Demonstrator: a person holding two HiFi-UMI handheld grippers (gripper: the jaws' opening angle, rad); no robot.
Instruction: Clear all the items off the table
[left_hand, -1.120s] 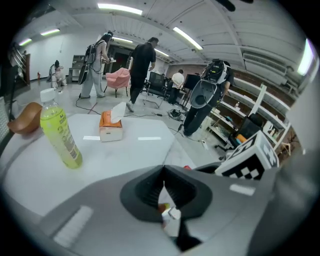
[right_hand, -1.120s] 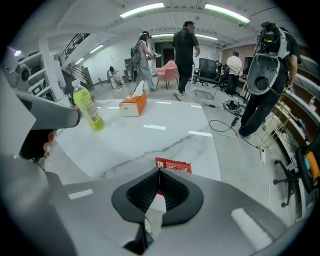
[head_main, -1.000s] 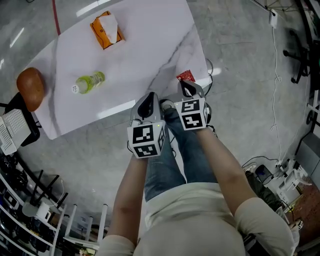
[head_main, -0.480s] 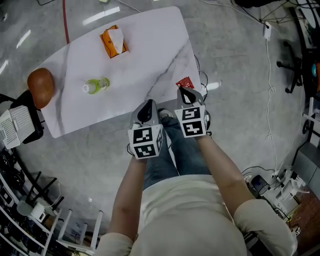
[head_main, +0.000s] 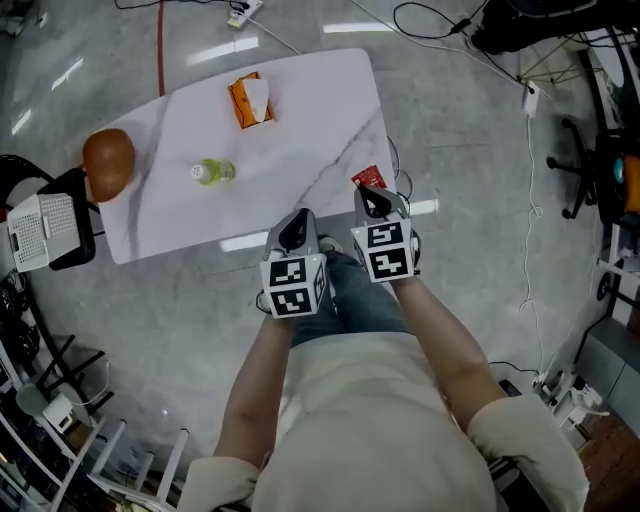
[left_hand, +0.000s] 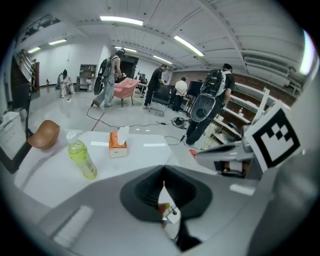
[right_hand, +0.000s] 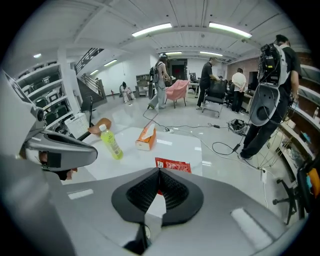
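**Both grippers lifted, shut and empty; nothing cleared yet**

In the head view the table (head_main: 300, 120) now looks smaller and further off than a second ago, with more floor around it; the person seems to have straightened up, and both grippers have come up with them, keeping side by side in front of the legs. The left gripper (head_main: 297, 222) has its jaws pressed together with nothing between them; the right gripper (head_main: 372, 197) is the same, closed on nothing.

Nothing on the table has shifted in that second. The tissue box (head_main: 249, 101) stands near the far edge. The bottle (head_main: 214, 172) sits towards the left end, upright in the gripper views. The red packet (head_main: 367, 179) lies flat at the near right corner, just beyond the right gripper's tips. A brown seat (head_main: 108, 162) shows at the left end; whether it rests on the table or beside it I cannot tell.

So the change is one of posture, not of progress; by my reading the task is at its very start, all three items still to go. The packet is the nearest pick for the right gripper, whose jaws must first open; being thin and flat, it may be hard to get under.
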